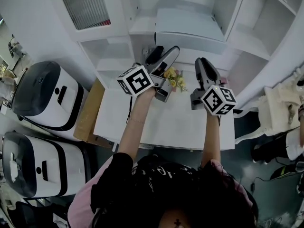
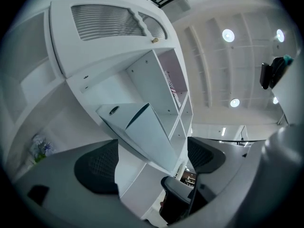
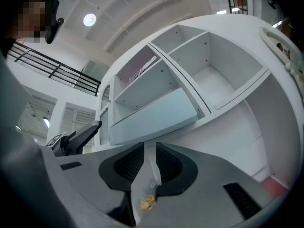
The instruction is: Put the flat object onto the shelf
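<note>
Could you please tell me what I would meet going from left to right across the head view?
Two white appliances → cardboard → left gripper → right gripper → cloth bag.

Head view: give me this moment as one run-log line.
object: flat pale-blue box lying on shelf | left claw: open, empty | right claw: shut, empty

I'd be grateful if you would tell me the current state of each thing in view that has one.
Left gripper: jaws wide open, empty.
Right gripper: jaws shut, nothing held.
Pale blue flat box: lying on the shelf, free of both grippers.
Two white appliances: lids closed.
</note>
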A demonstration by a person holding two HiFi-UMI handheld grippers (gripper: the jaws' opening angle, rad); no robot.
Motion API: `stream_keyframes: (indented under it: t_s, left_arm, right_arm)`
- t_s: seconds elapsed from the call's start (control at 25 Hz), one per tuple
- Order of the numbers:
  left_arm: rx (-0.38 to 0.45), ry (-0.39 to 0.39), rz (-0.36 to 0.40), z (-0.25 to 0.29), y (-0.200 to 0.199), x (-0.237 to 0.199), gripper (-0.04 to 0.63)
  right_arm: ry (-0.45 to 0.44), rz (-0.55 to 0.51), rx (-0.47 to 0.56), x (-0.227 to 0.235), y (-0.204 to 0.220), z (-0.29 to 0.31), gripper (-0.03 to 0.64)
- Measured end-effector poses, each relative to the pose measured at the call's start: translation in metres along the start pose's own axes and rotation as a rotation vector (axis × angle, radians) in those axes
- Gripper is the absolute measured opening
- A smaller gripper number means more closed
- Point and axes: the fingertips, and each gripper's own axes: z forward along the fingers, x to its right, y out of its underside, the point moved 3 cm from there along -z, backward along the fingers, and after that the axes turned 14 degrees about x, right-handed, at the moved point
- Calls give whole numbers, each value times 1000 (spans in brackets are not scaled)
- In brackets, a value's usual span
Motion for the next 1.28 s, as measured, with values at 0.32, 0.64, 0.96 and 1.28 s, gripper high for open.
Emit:
stream_keyframes:
  t_s: [0.32,0.64,0.96,1.28]
  left_arm:
    - [-84,-36,72,-38,32,10,449]
    - [-137,-114,126,-85,73,27,449]
    - [-210,-187,188,-148,114,57,448]
    - [-254,-317,234,-231,155,91,446]
  right_arm:
    - [-15,60,-72,-4,18,-36,92]
    - [-30,141,-185,-5,41,-96,92]
    - [-53,218,-298,-12,50,-166,92]
    - [-118,319,-437,-22,70,-240,92]
